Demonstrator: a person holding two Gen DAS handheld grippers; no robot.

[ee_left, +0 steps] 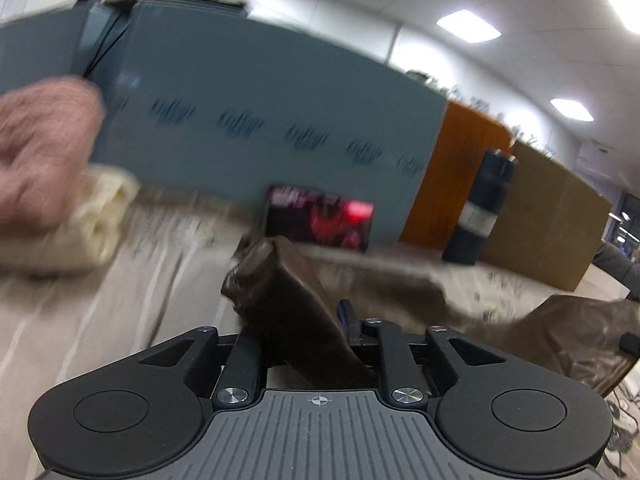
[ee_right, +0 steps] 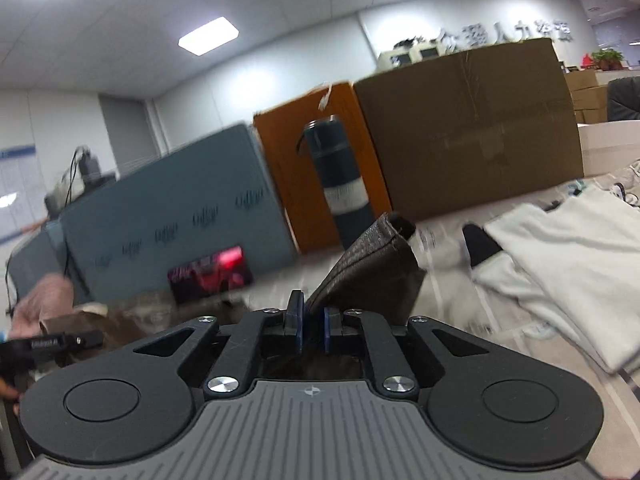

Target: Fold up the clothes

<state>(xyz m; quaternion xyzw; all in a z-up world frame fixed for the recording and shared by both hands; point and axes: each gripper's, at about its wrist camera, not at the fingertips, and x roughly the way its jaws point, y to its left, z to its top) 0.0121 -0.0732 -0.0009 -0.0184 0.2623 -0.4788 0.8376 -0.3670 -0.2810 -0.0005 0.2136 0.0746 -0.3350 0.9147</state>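
A dark brown garment [ee_left: 288, 296] is held up over the light striped table cover [ee_left: 120, 304]. My left gripper [ee_left: 312, 336] is shut on one corner of it, and the cloth trails off to the right. My right gripper [ee_right: 314, 326] is shut on another corner of the brown garment [ee_right: 372, 268], which stands up between the blue pads. The rest of the cloth hangs low to the left in the right wrist view, where the left gripper's body [ee_right: 52, 346] shows. Both views are blurred.
A pink cloth [ee_left: 44, 148] and a cream folded cloth [ee_left: 92, 216] lie at the left. White garments [ee_right: 560, 264] lie at the right. A blue-grey box [ee_left: 260, 120], orange and brown cartons [ee_right: 472, 128], a dark bottle [ee_right: 340, 184] and a lit phone [ee_right: 208, 272] stand along the back.
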